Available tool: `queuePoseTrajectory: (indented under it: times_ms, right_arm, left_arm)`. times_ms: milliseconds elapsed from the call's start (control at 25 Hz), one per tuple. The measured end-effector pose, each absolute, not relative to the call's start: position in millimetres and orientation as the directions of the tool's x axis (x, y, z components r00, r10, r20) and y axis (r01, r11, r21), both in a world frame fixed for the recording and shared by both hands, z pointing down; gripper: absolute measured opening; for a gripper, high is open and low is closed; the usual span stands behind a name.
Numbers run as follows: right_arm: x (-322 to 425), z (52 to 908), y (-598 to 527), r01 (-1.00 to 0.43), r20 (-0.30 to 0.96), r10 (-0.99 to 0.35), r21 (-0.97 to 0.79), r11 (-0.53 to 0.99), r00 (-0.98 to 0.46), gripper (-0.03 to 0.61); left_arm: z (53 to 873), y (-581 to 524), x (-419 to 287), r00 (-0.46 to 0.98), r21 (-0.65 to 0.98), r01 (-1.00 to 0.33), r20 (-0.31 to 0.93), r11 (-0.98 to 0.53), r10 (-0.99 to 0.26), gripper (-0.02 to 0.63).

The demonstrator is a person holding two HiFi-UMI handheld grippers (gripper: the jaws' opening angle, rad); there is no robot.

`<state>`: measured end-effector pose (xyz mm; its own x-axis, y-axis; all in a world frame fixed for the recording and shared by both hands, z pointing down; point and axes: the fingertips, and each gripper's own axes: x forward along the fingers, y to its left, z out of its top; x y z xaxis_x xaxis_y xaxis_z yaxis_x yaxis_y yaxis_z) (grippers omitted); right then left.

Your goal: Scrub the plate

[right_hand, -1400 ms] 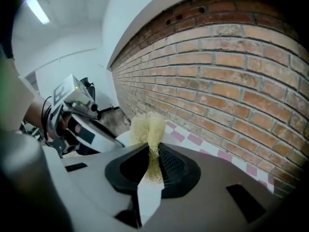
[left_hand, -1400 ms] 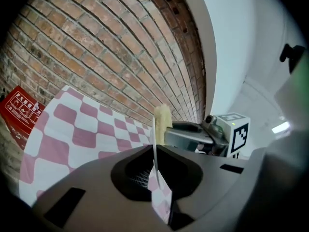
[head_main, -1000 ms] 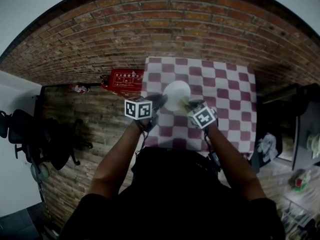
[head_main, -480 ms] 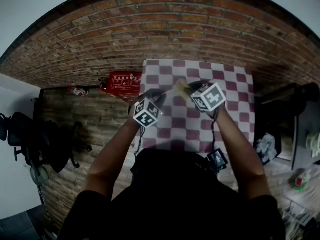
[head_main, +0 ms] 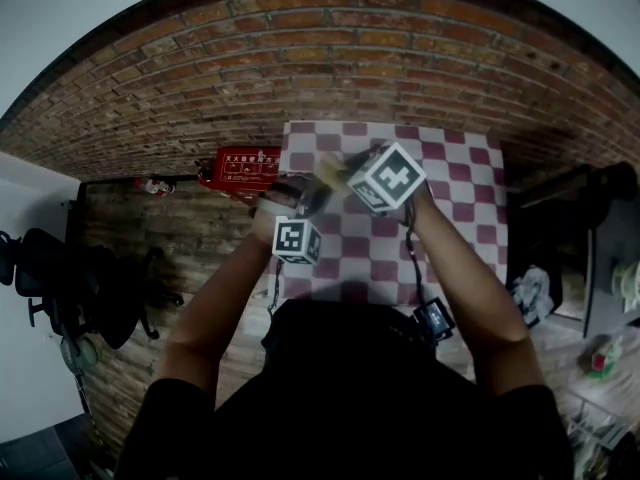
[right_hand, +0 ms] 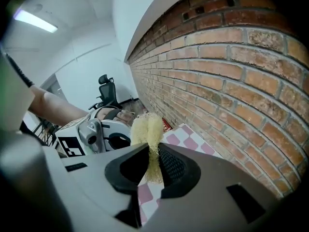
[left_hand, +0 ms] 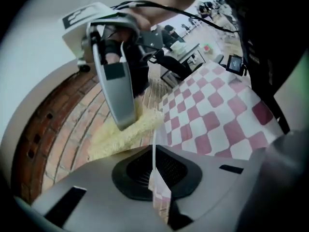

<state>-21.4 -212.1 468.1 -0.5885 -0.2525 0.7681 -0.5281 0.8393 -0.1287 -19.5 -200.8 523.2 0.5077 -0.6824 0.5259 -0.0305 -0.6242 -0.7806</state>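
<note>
Gripping fibrous yellow scrubber (right_hand: 147, 129); thin plate (left_hand: 153, 154)

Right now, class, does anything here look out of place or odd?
Yes: the thin white plate is off the pink-and-white checked tablecloth, pinched edge-on in the left gripper rather than lying flat. The right gripper holds the yellow fibrous scrubber in mid-air close to it.

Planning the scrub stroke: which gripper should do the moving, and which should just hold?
Right. The right gripper is shut on the yellow scrubber, close beside the plate. The left gripper clamps that plate edge-on, so it is probably better kept as the steady holder.
</note>
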Motion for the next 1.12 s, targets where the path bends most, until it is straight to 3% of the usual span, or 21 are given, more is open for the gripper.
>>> queuePoseTrajectory:
  times_ms: [280, 480, 800, 1120]
  right_arm:
    - [3.0, 504.8, -180.6, -0.489, 0.834, -0.100, -0.217, 0.845, -0.542, 0.054]
    - [35.9, 540.1, -172.9, -0.508, 0.873, -0.021, -0.264, 0.820, -0.487, 0.054]
    - [59.2, 562.1, -193.6, -0.533, 0.907, 0.023, -0.267, 0.803, -0.420, 0.054]
    - [33.7, 540.4, -208.6, -0.468, 0.891, 0.031, -0.267, 0.843, -0.453, 0.053]
  left_arm:
    - [516.5, -167.7, -18.8, 0.578, -0.841, 0.188, 0.512, -0.507, -0.636, 0.015]
    - [515.9, -147.9, -19.5, 0.613, -0.853, 0.265, 0.510, -0.450, -0.604, 0.015]
    - [486.6, -124.8, 0.1, 0.695, -0.889, 0.268, 0.446, -0.372, -0.564, 0.017]
    - [461.5, -99.7, 27.7, 0.776, -0.917, 0.247, 0.381, -0.314, -0.503, 0.018]
